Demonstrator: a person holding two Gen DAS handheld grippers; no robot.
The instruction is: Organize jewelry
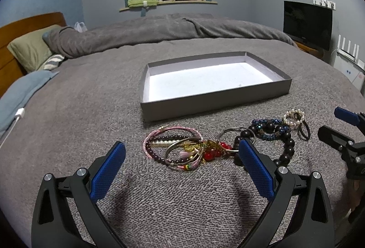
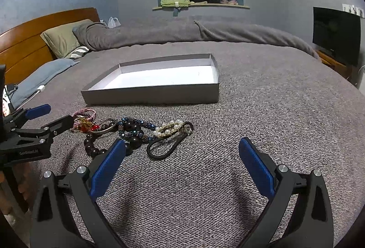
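A heap of jewelry lies on the grey bedspread: pink and metal bangles (image 1: 173,147), a red bead piece (image 1: 212,153), a dark bead bracelet (image 1: 282,140), a blue beaded bracelet (image 2: 134,126), a pearl hair tie (image 2: 170,129) with a black elastic loop (image 2: 164,148). Behind the heap sits a shallow grey box (image 1: 205,103) with a white inside, nothing in it. My left gripper (image 1: 182,150) is open just in front of the bangles. My right gripper (image 2: 182,148) is open, close to the black elastic loop, with nothing between its fingers.
The bed carries a rolled grey duvet (image 1: 159,31), pillows (image 1: 32,49) and a wooden headboard (image 2: 27,42) at the left. A white charging cable (image 1: 19,114) lies at the left edge. A dark screen (image 1: 306,23) stands at the right.
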